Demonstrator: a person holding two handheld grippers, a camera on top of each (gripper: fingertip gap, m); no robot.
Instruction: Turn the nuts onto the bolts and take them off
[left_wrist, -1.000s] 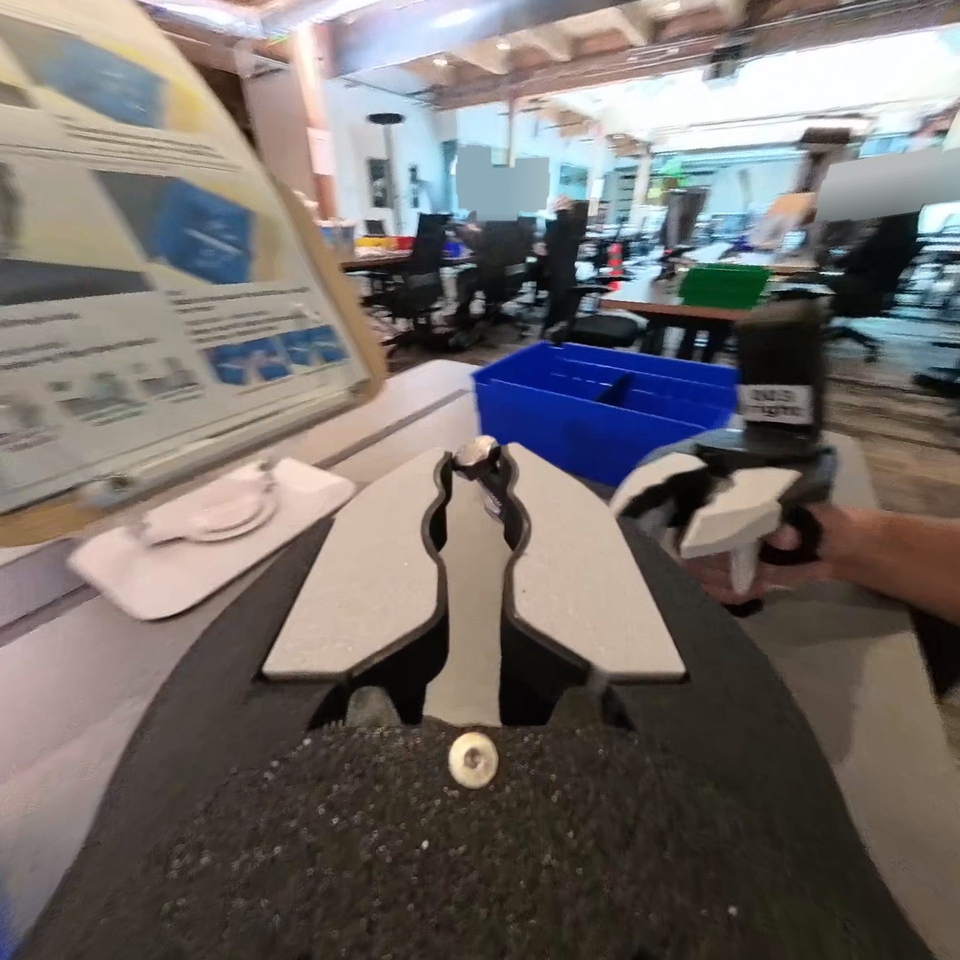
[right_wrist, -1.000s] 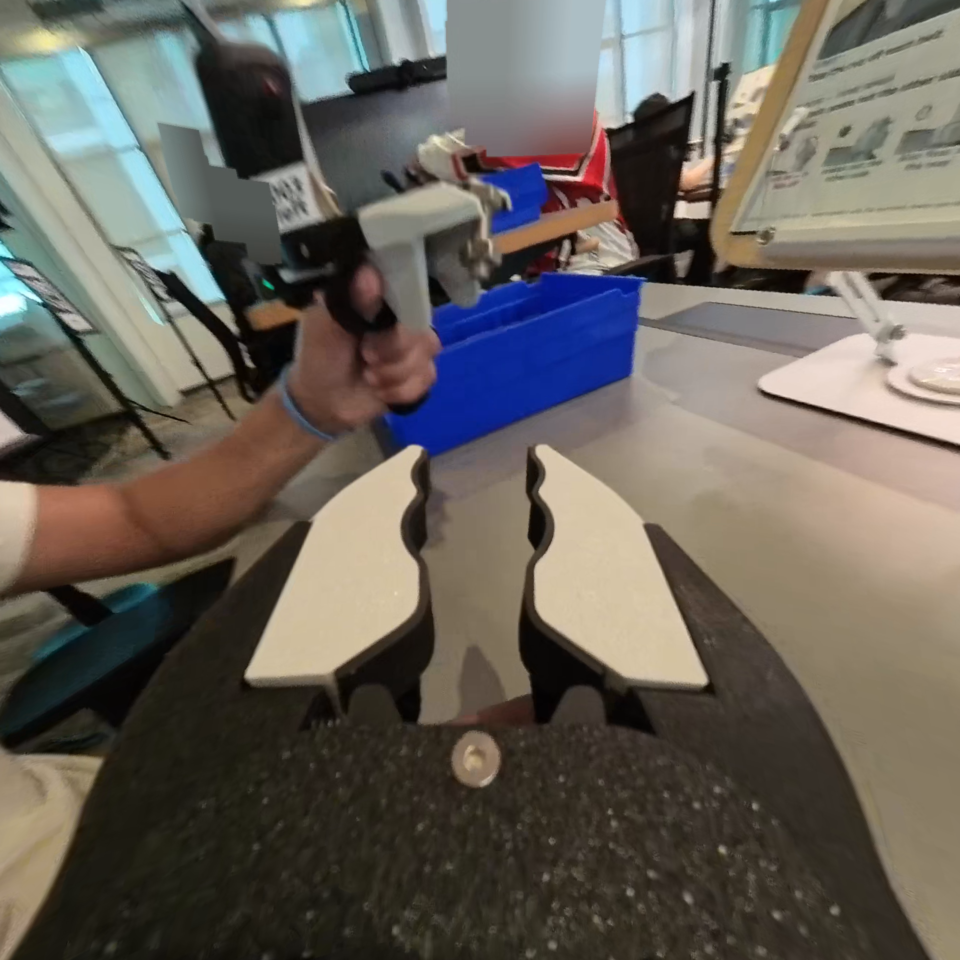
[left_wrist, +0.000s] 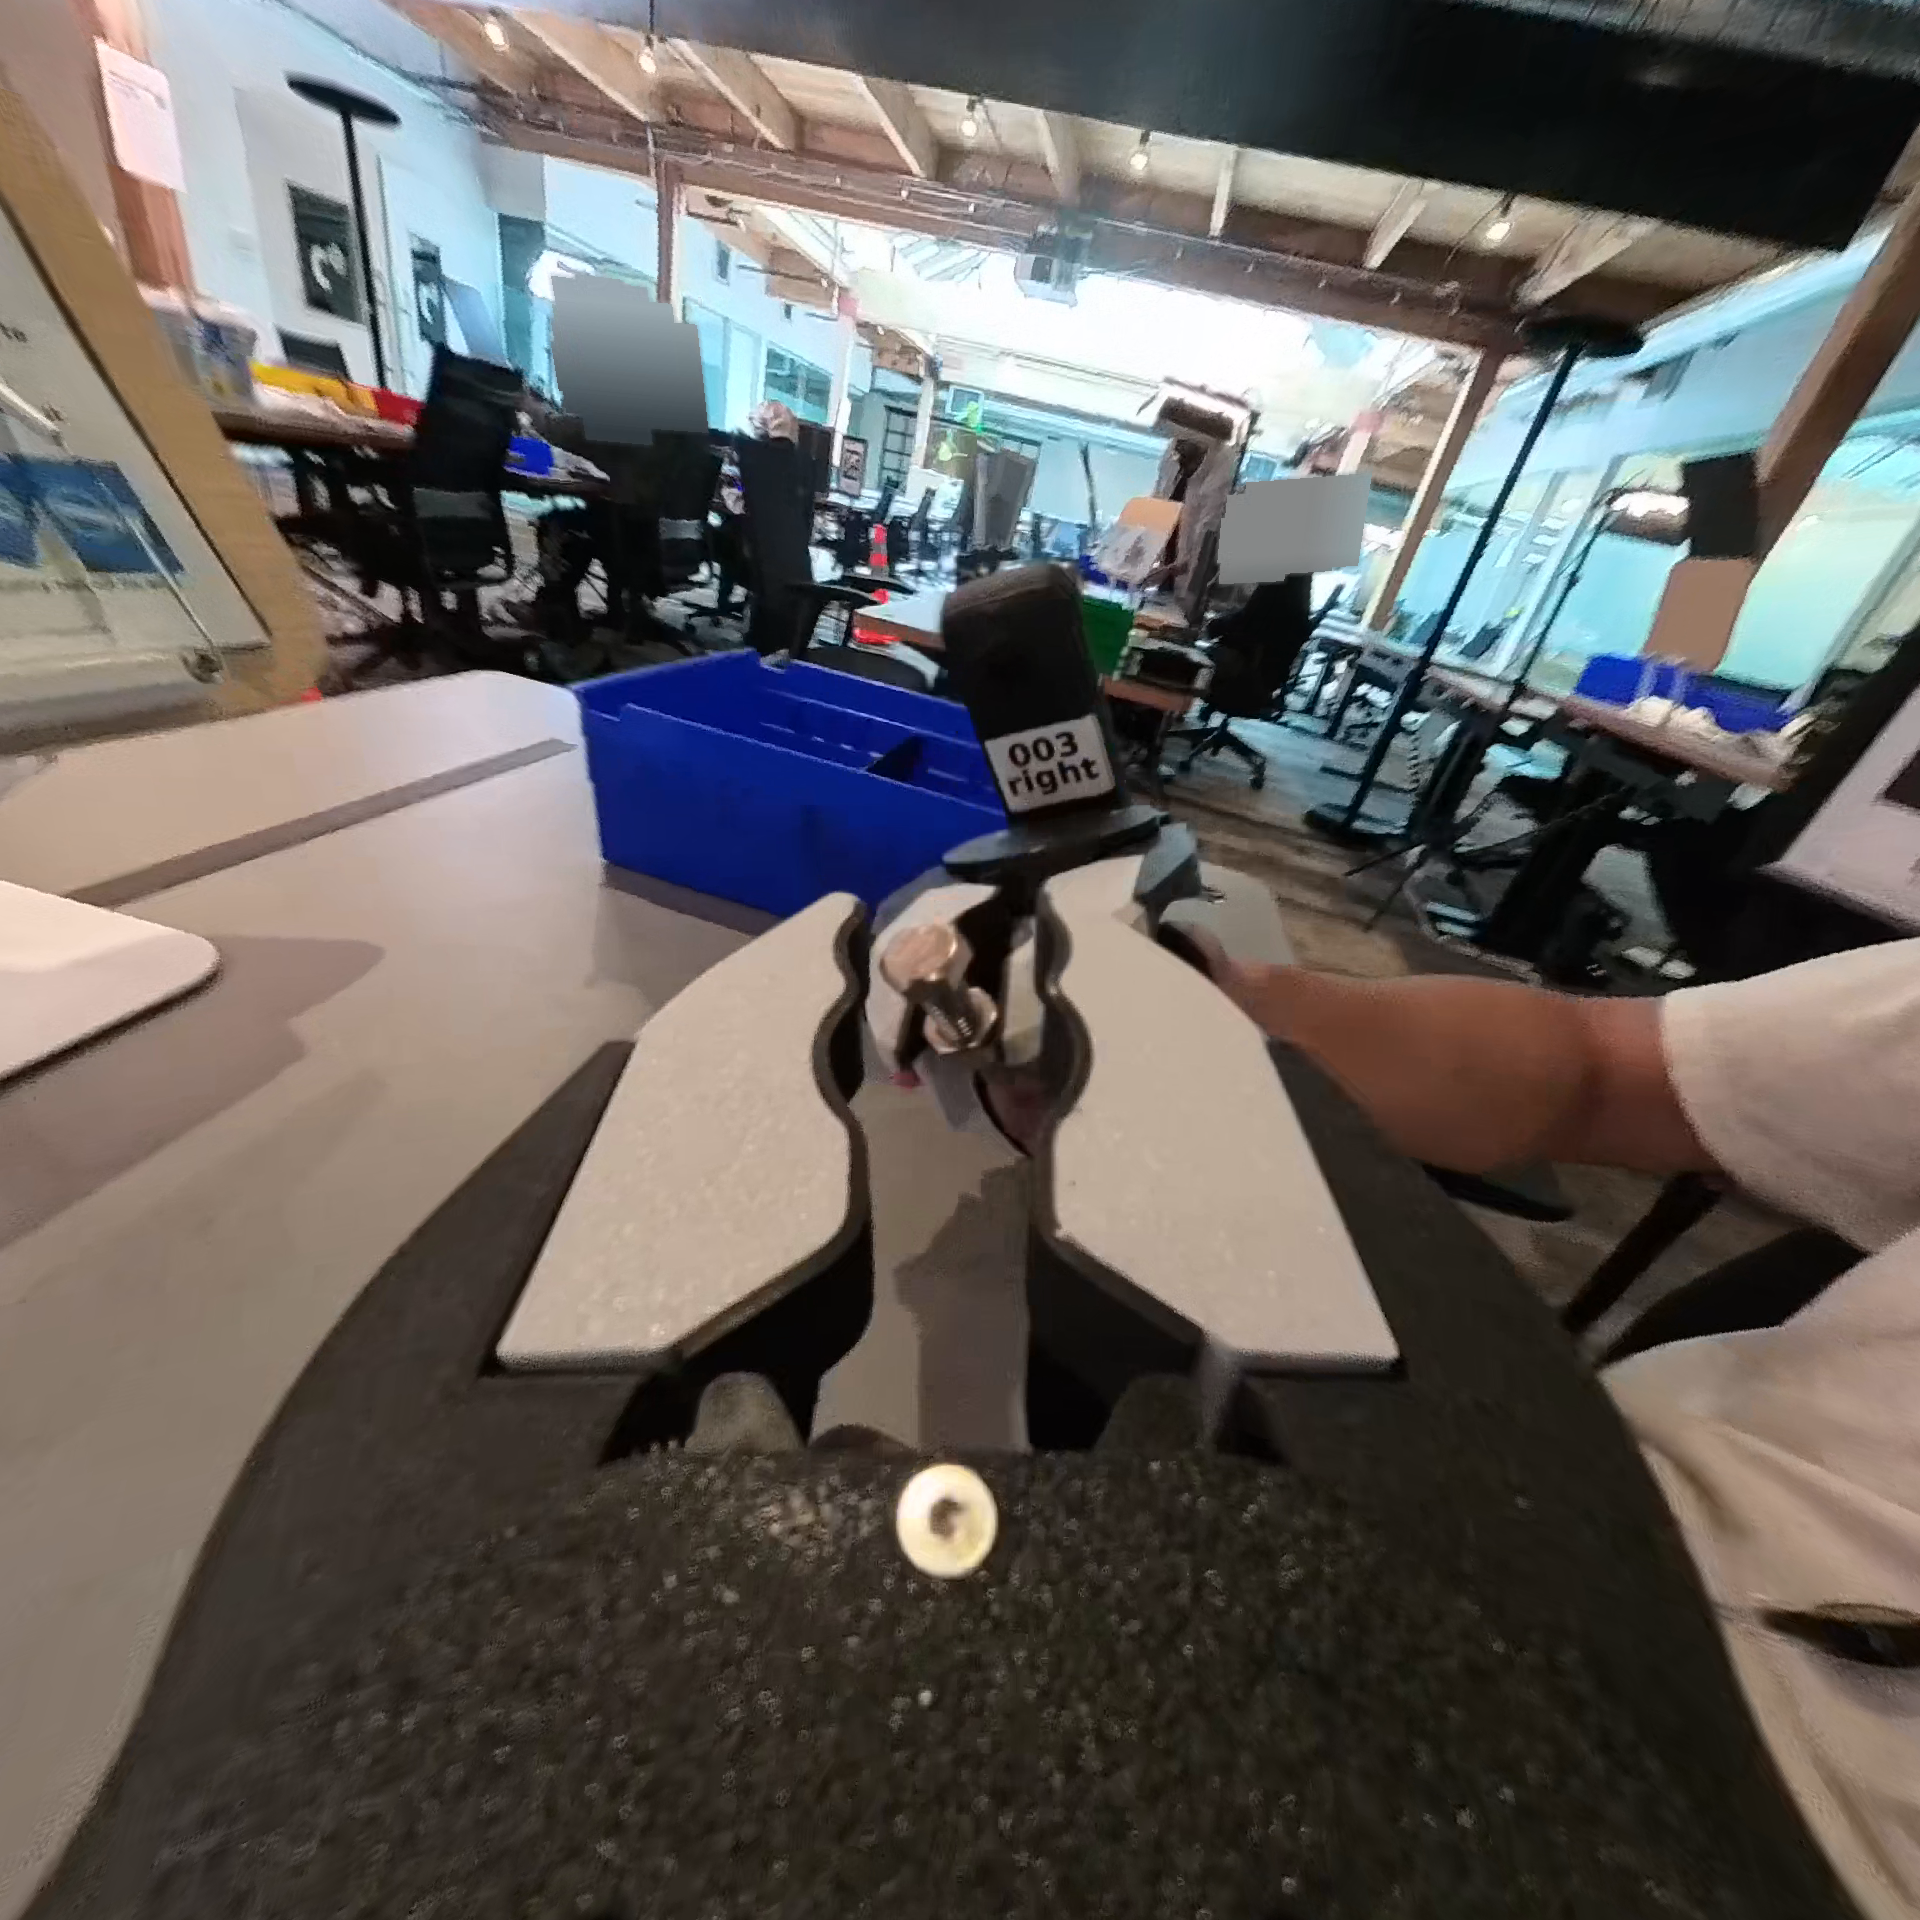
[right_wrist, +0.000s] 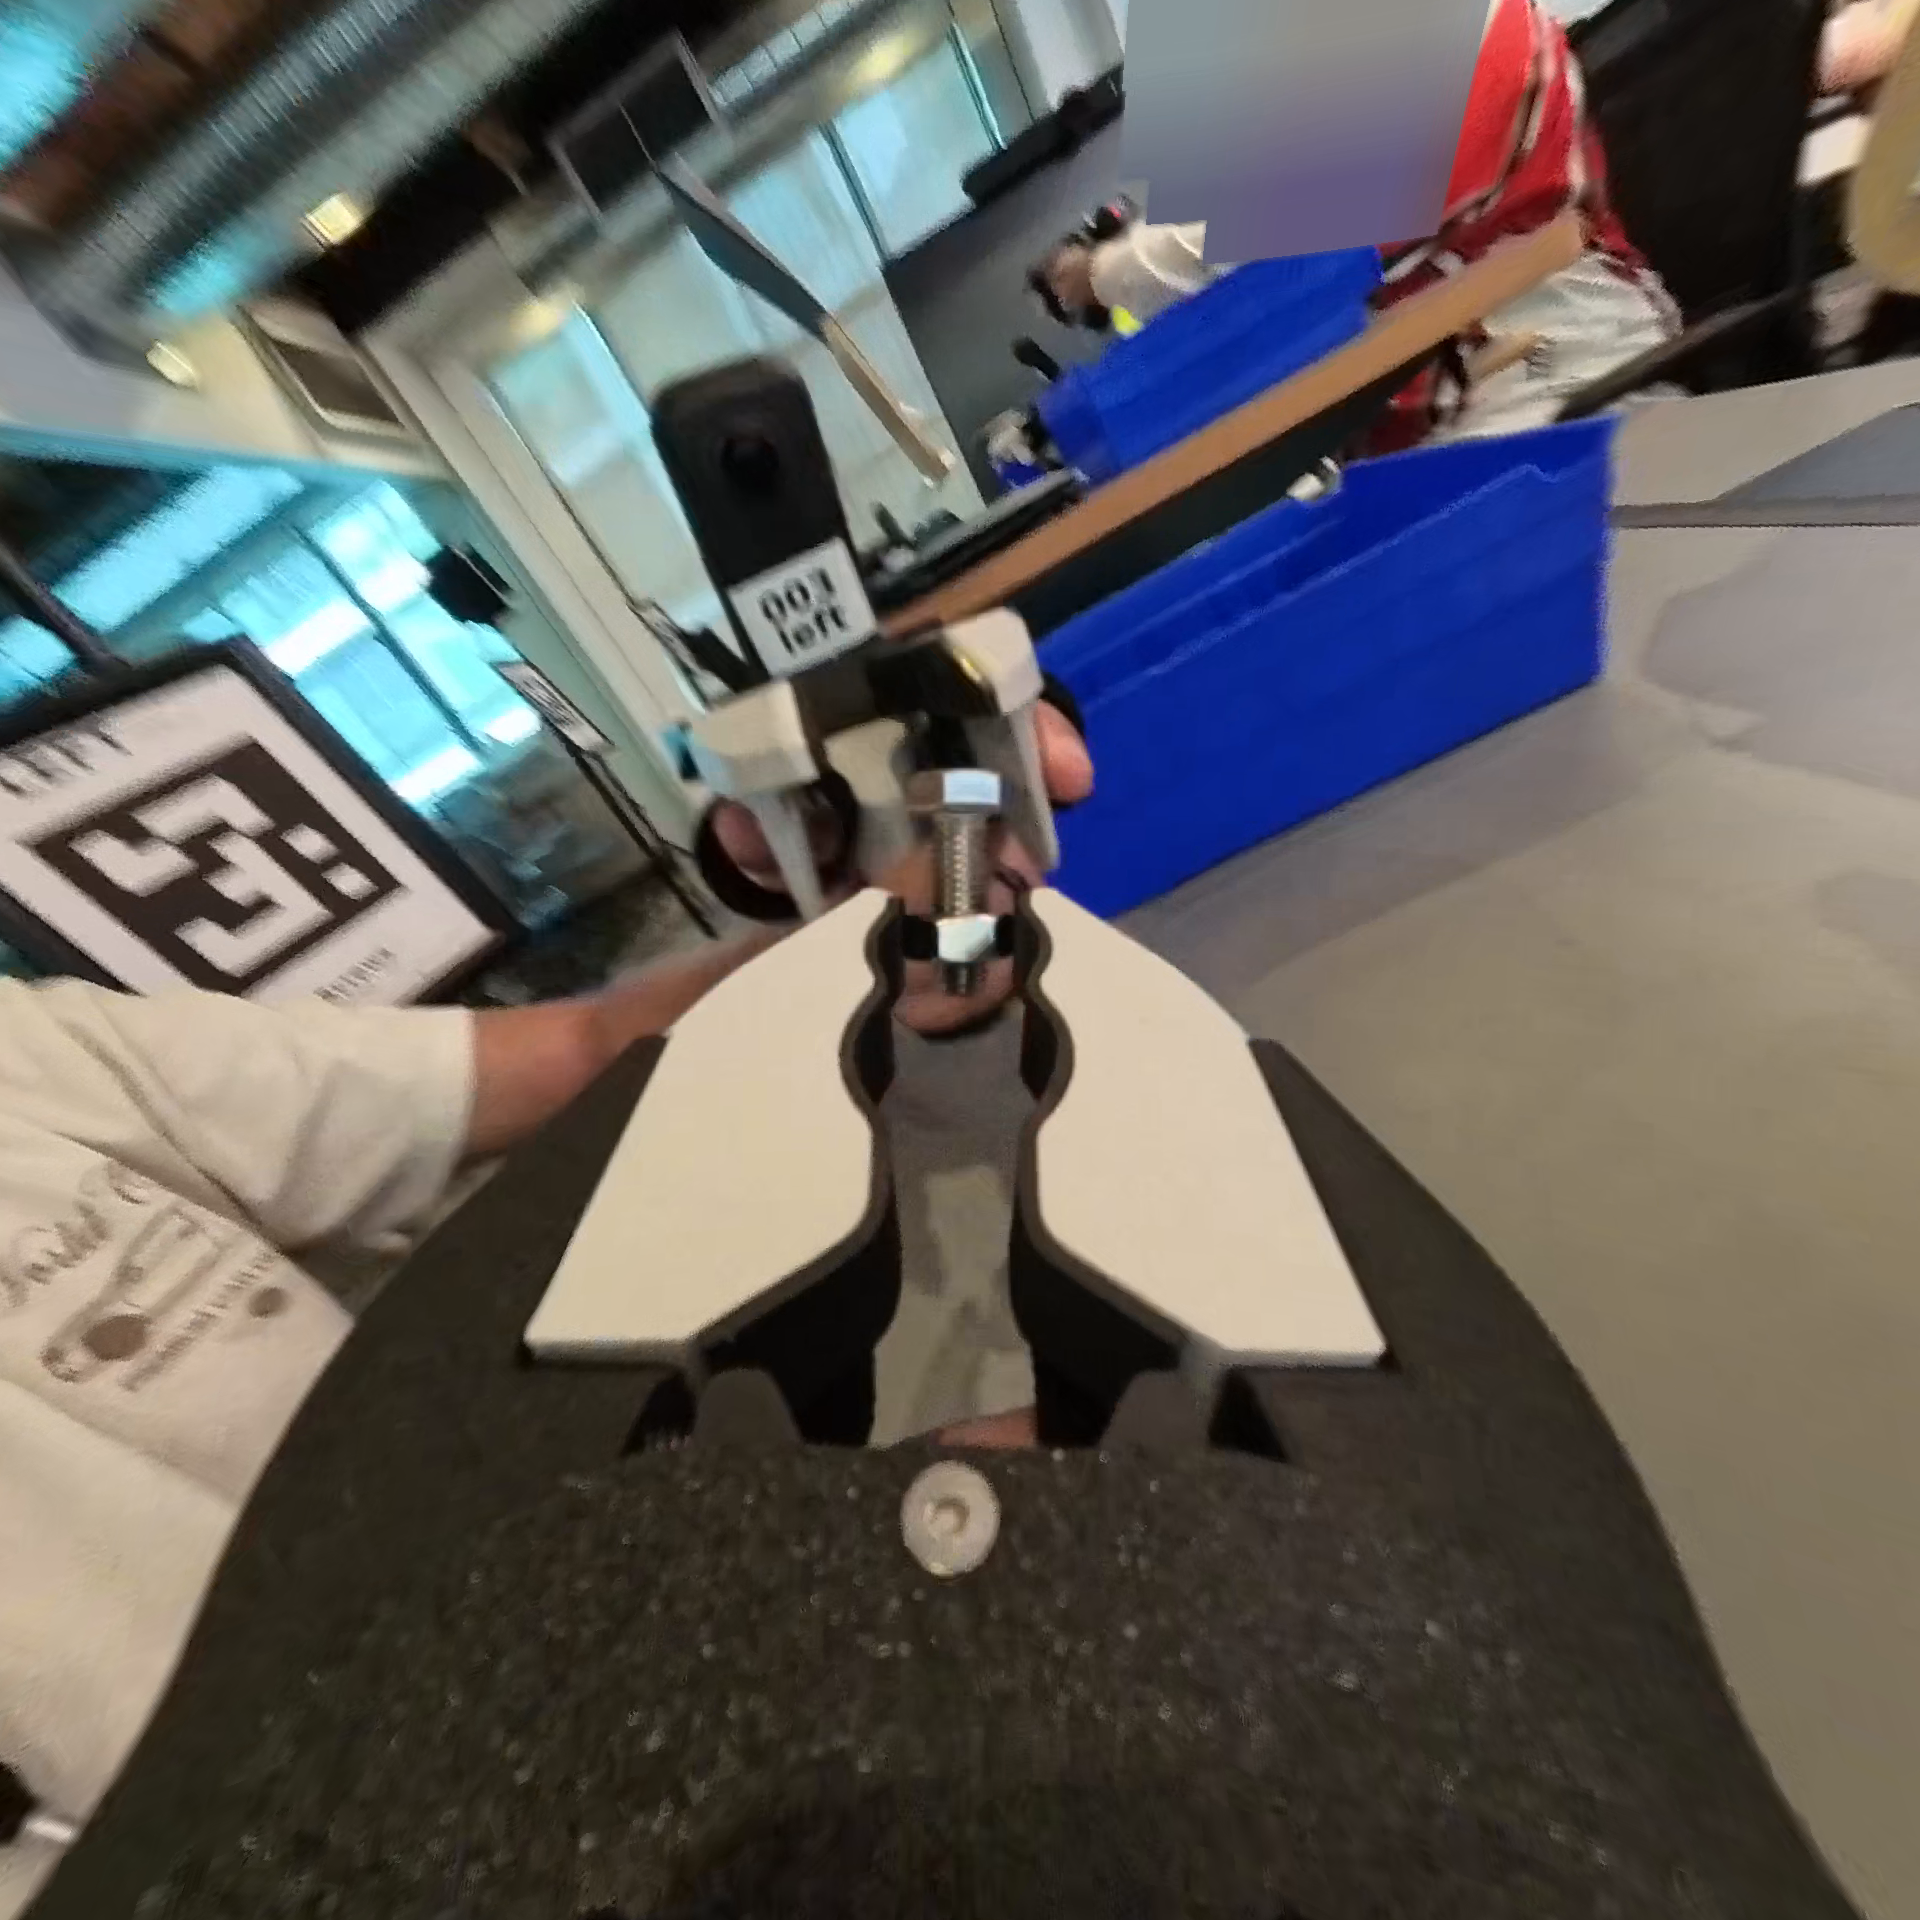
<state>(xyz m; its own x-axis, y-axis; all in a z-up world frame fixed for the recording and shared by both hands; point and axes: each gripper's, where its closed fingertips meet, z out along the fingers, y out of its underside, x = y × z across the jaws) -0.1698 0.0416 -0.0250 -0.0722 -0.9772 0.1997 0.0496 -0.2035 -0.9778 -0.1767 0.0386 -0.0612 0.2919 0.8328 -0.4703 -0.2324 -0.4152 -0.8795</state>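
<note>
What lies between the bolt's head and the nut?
Only bare threaded shank separates the bolt head from the nut, which sits near the bolt's end. The right wrist view shows this clearly.

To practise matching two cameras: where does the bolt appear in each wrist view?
Left wrist view: bolt just above centre, at the fingertips.
Right wrist view: bolt above centre, upright, head uppermost, just past the fingertips.
Shared landmark: blue bin behind.
</note>
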